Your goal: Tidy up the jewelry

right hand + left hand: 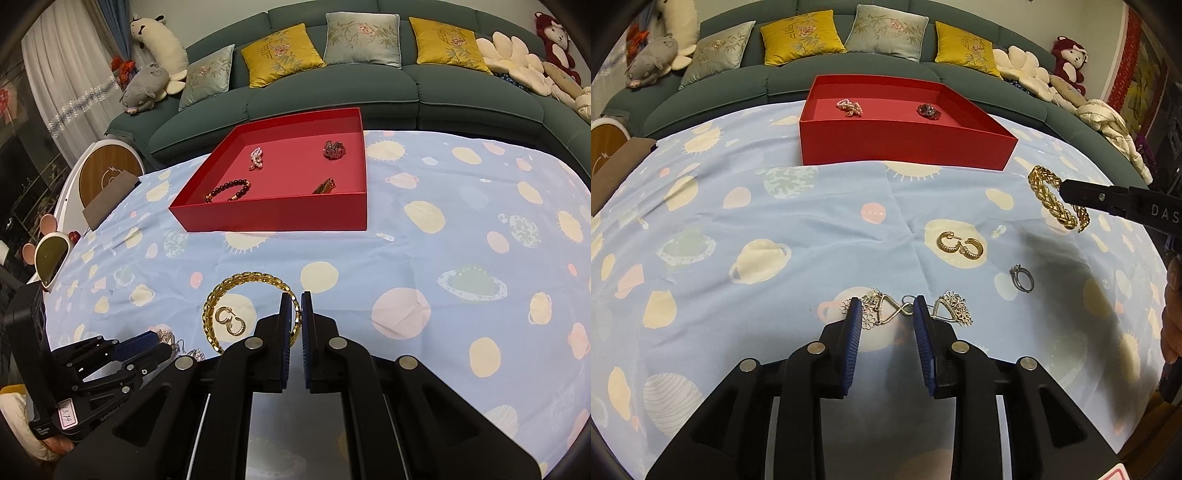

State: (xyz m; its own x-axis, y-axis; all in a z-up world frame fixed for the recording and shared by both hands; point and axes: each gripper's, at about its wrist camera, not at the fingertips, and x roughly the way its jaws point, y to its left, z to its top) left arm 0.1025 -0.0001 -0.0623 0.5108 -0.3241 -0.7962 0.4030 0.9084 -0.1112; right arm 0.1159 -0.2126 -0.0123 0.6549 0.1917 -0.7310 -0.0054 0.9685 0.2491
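A red tray point(905, 147) point(273, 214) stands at the table's far side and holds a pearl piece point(257, 157), a dark red piece point(334, 150), a dark bead bracelet point(229, 189) and a gold clip point(324, 185). My right gripper point(295, 317) point(1067, 194) is shut on a gold chain bracelet point(236, 284) point(1043, 192), held above the cloth. My left gripper point(886, 314) point(147, 347) is open, its fingers straddling silver flower earrings point(905, 310) on the cloth. Gold hoop earrings point(958, 245) point(231, 320) and a silver ring point(1022, 278) lie on the cloth.
The table carries a blue patterned cloth point(775, 206). A green sofa point(369, 88) with cushions and plush toys runs behind it. Sunglasses point(51, 258) and a brown card point(107, 201) lie at the left edge.
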